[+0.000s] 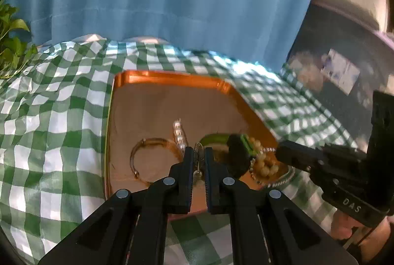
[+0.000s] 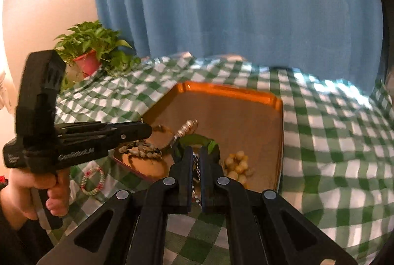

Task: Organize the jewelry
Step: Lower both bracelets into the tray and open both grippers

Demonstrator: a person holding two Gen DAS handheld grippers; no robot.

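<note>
My left gripper (image 1: pixel 199 154) has its fingers drawn nearly together, pinching a thin silver hoop (image 1: pixel 198 154) upright between the pads, above the near part of the orange tray (image 1: pixel 172 79). On the tray floor to the left of it lies a gold bangle (image 1: pixel 147 156), and a strand of clear beads (image 1: pixel 178 133) runs away from the fingertips. My right gripper (image 2: pixel 194 154) is likewise almost closed, clamped on a silver chain (image 2: pixel 195 166) that hangs down between the fingers. Just past those tips sits a green bangle (image 2: pixel 194 139), and to the right of it a cluster of cream beads (image 2: pixel 237 164) rests on the tray near its right wall. In the right wrist view a pale, dark-flecked bracelet (image 2: pixel 140 150) lies under the nose of my left gripper; I think it is shell or bead, but motion blur leaves me unsure. A red-and-white beaded bracelet (image 2: pixel 93 181) sits off the tray on the green checked cloth (image 2: pixel 332 141). A potted plant (image 2: pixel 93 50) stands at the far left before the blue curtain (image 2: pixel 234 6)
</note>
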